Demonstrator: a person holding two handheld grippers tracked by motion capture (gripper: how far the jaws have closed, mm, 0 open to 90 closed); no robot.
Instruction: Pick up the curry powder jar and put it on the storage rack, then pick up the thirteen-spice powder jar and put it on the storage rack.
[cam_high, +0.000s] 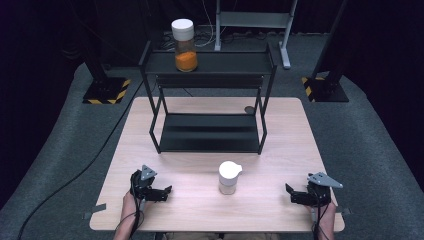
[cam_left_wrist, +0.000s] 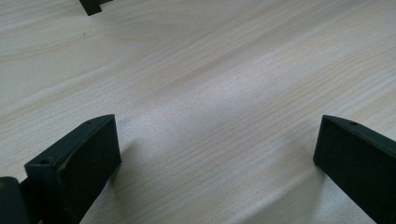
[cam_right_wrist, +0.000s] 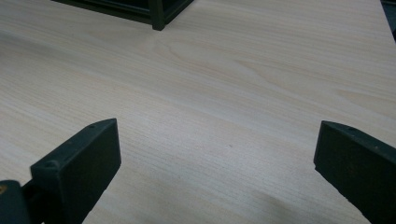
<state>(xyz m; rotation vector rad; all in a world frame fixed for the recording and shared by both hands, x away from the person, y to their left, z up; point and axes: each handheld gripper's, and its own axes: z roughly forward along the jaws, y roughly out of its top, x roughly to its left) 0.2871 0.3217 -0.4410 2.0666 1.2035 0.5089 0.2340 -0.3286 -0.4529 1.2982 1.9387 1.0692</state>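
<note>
— High view, at the table: where did the white jar (cam_high: 229, 177) stand?

— Upright on the wooden table (cam_high: 200, 210), in front of the black shelf (cam_high: 210, 62), between the two grippers and touching neither.

— And the grippers?

— Left gripper (cam_high: 169, 190) and right gripper (cam_high: 288, 189) both rested near the front edge, jaws spread wide, holding nothing. An orange-filled jar (cam_high: 184, 45) stood on the shelf's top.

A jar (cam_high: 184, 45) on the rack (cam_high: 210, 62), a cup (cam_high: 229, 177) before it.
</note>
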